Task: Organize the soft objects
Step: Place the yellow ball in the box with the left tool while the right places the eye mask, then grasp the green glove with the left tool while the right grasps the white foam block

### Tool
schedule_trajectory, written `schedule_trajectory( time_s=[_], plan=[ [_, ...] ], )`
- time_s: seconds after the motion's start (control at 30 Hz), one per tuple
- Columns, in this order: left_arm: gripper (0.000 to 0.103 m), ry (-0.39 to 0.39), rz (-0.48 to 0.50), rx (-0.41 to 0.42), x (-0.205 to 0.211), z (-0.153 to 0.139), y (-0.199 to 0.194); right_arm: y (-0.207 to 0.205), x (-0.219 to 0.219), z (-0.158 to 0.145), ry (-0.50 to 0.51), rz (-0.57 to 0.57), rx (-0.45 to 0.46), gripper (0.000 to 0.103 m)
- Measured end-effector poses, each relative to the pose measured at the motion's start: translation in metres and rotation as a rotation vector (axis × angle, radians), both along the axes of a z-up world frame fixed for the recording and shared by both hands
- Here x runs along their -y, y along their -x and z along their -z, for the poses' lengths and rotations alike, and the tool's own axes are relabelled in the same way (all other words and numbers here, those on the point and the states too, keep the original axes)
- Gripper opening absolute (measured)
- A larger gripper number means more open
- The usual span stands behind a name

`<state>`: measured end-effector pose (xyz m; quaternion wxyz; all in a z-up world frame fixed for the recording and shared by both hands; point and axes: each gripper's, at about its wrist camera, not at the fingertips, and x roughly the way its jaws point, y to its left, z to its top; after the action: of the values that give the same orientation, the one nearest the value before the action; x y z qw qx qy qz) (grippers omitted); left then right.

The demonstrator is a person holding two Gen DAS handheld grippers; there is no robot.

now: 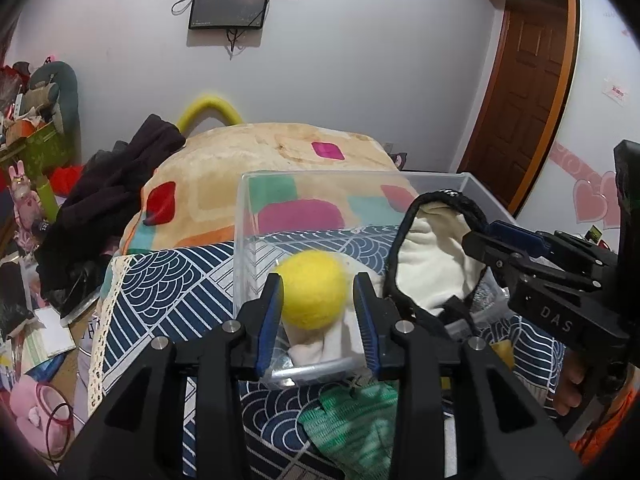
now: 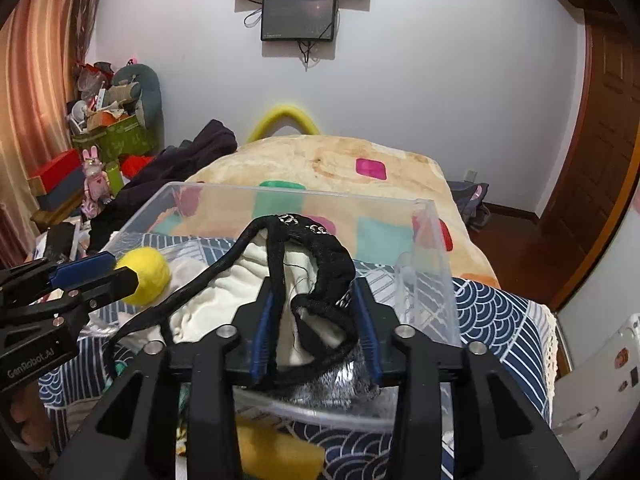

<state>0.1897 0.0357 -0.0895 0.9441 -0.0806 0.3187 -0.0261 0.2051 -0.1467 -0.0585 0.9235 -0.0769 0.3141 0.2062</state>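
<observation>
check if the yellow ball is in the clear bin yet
In: the yellow ball sits inside the clear bin walls, on white cloth.

Clear plastic bin (image 1: 440,178) is open on top, so access is from above only. Its far wall and both side walls stand tall; the near rim (image 2: 320,414) is low. Inside it's crowded: yellow felt ball (image 1: 312,288) on the left, black-trimmed white cloth (image 2: 224,292) filling the middle and right, its black band (image 2: 320,248) arching up near the rim height. Left gripper (image 1: 318,312) and right gripper (image 2: 316,328) sit side by side over the near edge, little room between them. Beyond the far wall the patterned blanket (image 2: 340,156) rises. Green cloth (image 1: 352,424) lies just near of the bin on the blue wave-print cover (image 1: 168,292).
</observation>
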Motion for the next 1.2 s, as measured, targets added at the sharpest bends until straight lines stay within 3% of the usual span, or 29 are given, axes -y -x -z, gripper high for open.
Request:
schedule_trajectory(
  time_s=[0.4,0.53,0.67,0.83,0.9,0.97,1.2],
  plan=[
    [0.069,-0.021,-0.004,0.107,0.004,-0.04,0.049,0.033,0.013,-0.032,-0.077,-0.015,0.09,0.069],
    [0.077,-0.034,-0.009,0.119,0.006,-0.043,0.064,0.046,0.014,-0.034,-0.08,-0.017,0.115,0.073],
    [0.083,-0.062,-0.017,0.106,0.009,-0.034,0.074,0.054,0.018,-0.028,-0.114,-0.02,0.084,0.081],
    [0.084,-0.085,-0.023,0.042,0.007,-0.009,0.087,0.067,0.013,-0.012,-0.131,-0.035,0.024,0.087],
    [0.084,-0.093,-0.032,0.024,0.003,-0.001,0.093,0.071,0.009,-0.005,-0.139,-0.048,-0.01,0.098],
    [0.084,-0.098,-0.043,0.01,-0.003,0.006,0.1,0.074,0.004,0.002,-0.153,-0.06,-0.047,0.102],
    [0.084,-0.063,-0.061,-0.045,-0.015,0.023,0.109,0.081,-0.018,0.033,-0.144,-0.114,-0.172,0.102]
  ],
)
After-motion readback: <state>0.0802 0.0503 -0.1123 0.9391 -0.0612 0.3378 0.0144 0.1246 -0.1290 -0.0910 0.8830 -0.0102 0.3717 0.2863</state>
